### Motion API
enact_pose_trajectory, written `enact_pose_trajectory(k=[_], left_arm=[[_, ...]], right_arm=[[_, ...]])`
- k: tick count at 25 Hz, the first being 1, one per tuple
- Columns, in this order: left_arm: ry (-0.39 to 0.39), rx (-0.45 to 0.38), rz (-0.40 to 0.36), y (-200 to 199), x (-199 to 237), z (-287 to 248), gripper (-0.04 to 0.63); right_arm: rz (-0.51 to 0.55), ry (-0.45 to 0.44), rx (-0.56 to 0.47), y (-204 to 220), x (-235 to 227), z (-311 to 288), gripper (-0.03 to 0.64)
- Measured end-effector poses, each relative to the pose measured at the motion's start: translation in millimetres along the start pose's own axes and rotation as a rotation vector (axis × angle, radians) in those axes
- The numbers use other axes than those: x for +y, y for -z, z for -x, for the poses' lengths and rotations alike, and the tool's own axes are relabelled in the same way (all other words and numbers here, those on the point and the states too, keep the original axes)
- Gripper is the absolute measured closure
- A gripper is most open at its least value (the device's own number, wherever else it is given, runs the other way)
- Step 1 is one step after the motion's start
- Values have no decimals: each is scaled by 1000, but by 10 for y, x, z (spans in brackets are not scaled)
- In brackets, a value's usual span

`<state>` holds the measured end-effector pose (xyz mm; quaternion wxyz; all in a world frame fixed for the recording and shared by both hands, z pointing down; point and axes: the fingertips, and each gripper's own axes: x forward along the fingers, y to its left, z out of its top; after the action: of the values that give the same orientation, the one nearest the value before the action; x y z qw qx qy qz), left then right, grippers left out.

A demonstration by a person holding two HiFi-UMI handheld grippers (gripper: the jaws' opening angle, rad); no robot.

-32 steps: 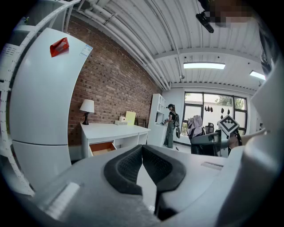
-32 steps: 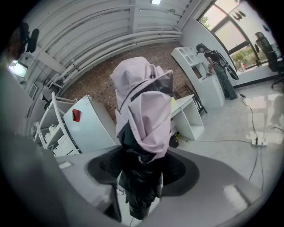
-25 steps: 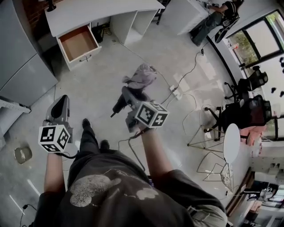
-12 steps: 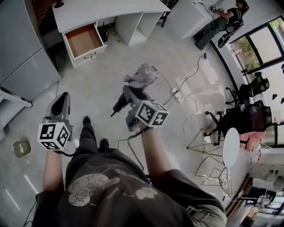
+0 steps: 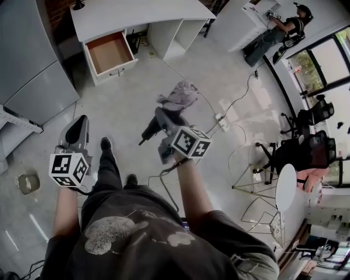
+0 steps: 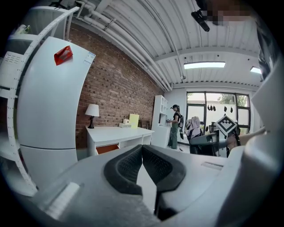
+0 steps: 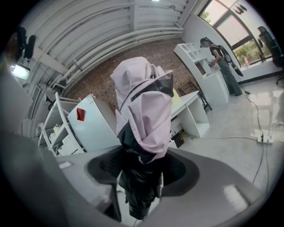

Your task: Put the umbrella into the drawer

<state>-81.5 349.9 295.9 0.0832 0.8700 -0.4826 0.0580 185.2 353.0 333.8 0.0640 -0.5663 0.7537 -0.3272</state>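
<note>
Now the right tool (image 7: 140, 170) clamps the umbrella (image 7: 144, 111), canopy end pointing forward; left tool (image 6: 142, 155) clenched empty.

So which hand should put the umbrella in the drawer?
Right. The right tool grips the folded lilac-and-black umbrella; the left tool is shut and empty. The open white drawer with a brown inside lies ahead.

Masking the pad faces of the right gripper (image 7: 140, 170) with the dark lower part of the umbrella (image 7: 144, 111), right gripper view. Cutting off the table (image 5: 136, 13) and its lamp (image 5: 80, 4) at the head view's top edge. Rendering the distant person (image 5: 280, 30) and the shelf items (image 7: 57, 133) too small to tell.
</note>
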Motion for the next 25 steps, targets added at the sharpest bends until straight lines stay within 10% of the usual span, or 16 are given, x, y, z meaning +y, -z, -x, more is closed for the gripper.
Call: enact_pose_trajectory(k=[25], left_arm=[[57, 38, 102, -255, 2211, -2552, 584]], right_arm=[[34, 44, 113, -814, -31, -3178, 374]])
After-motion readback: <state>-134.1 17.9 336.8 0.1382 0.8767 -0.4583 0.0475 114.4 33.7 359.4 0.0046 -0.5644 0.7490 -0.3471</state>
